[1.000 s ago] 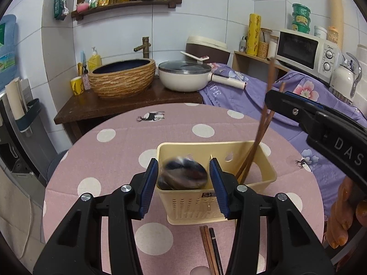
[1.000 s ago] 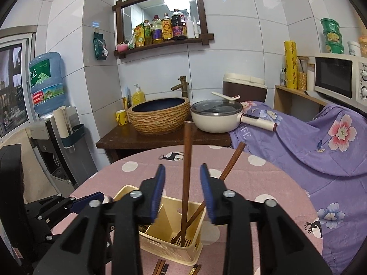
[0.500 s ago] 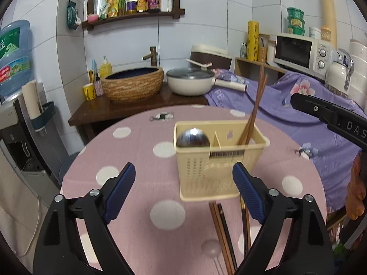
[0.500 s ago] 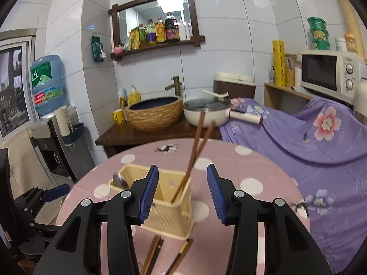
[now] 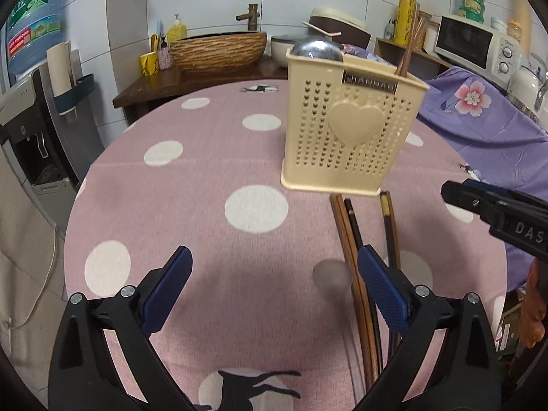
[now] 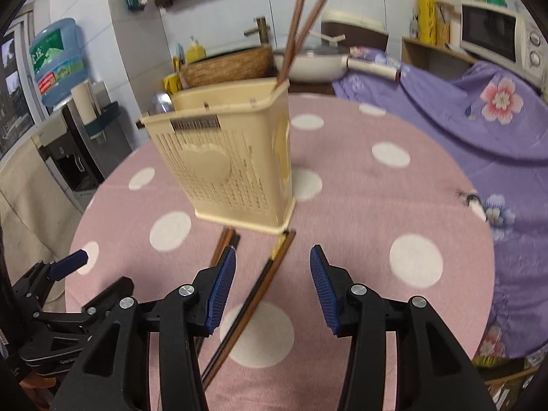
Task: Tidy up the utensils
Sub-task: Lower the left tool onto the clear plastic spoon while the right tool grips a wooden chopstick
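- Standing upright on the pink dotted table: a cream plastic basket with tiny holes and a heart on its side.
- Poking up out of one part of the basket: two brown chopsticks, leaning to one side.
- Peeking over the rim in the other part of the basket: a shiny metal spoon.
- Lying flat on the table, just in front of the basket: more chopsticks, brown ones and dark ones, side by side, with far ends close to the basket's bottom edge.
- Opening wide, holding nothing: the left gripper, with only bare tablecloth between its blue pads.
- Sitting in front of some of the flat chopsticks: the left gripper's right-hand pad; cannot tell if touching.
- Hanging over the table with jaws partly apart, gripping nothing: the right gripper.
- Lying on the cloth between the right gripper's blue pads: a pair of chopsticks, pads not pressing on them.
- Lying just beside the right gripper's left-hand pad: another pair, partly hidden by it.
- Waiting behind the table: a woven bowl, a white pot, a microwave and a purple flowered cloth.
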